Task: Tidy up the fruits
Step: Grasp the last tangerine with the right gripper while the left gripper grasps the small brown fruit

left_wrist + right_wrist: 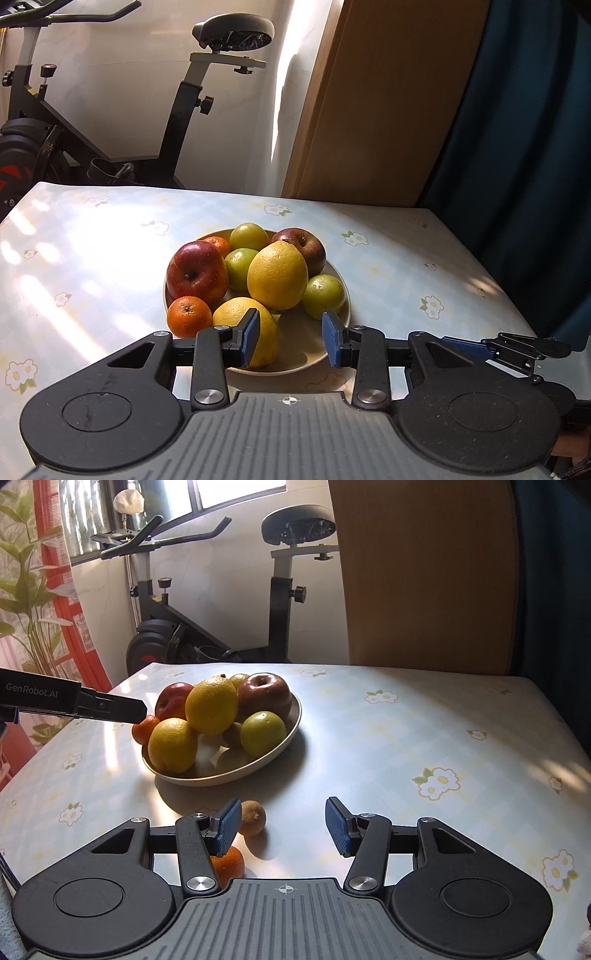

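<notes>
Right view alone shows kiwi [252,818], tangerine [229,864] apparently off plate [291,722], both grippers [291,339] [282,825] gaping, empty.

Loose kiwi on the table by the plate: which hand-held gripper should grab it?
Right. The kiwi lies just ahead of the right hand-held gripper, open and empty; the left hand-held gripper hangs over the plate.

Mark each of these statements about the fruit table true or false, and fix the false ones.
1. The plate holds two red apples. True.
2. The right gripper is clamped on a kiwi. False: its jaws stand open with nothing between them; the kiwi lies on the table beside its left finger.
3. A mandarin lies on the table outside the plate. True.
4. The left gripper holds a green fruit. False: it is open and empty, near the plate's front.
5. The tablecloth is plain red. False: pale with flowers.
</notes>
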Action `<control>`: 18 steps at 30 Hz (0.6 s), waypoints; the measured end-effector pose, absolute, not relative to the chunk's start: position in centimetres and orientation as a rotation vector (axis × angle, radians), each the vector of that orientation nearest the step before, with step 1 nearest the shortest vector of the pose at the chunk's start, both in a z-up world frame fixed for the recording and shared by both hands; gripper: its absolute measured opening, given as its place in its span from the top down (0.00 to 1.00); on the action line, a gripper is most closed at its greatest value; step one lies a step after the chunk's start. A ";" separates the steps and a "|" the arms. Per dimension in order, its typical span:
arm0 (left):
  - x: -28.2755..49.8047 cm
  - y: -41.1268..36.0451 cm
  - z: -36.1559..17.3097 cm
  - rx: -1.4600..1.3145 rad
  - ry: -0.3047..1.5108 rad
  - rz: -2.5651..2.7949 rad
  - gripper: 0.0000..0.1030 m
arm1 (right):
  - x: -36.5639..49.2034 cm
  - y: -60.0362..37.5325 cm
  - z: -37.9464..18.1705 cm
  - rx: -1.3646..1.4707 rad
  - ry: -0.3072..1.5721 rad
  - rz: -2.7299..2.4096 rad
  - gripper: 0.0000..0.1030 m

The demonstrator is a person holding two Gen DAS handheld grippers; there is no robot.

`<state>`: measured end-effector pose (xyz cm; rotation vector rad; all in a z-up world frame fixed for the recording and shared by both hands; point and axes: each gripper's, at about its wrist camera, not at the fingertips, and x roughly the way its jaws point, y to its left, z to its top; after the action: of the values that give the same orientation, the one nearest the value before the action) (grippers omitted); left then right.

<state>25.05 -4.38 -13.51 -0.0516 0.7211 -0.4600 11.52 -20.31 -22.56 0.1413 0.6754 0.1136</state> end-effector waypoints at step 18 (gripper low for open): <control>24.9 -4.0 -13.3 -0.061 0.713 -0.428 0.63 | 12.3 -16.7 -22.9 0.087 0.793 0.251 0.54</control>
<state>24.88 -4.03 -13.35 -0.0615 0.7129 -0.4279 12.26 -16.73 -22.91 0.0868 0.7928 0.2506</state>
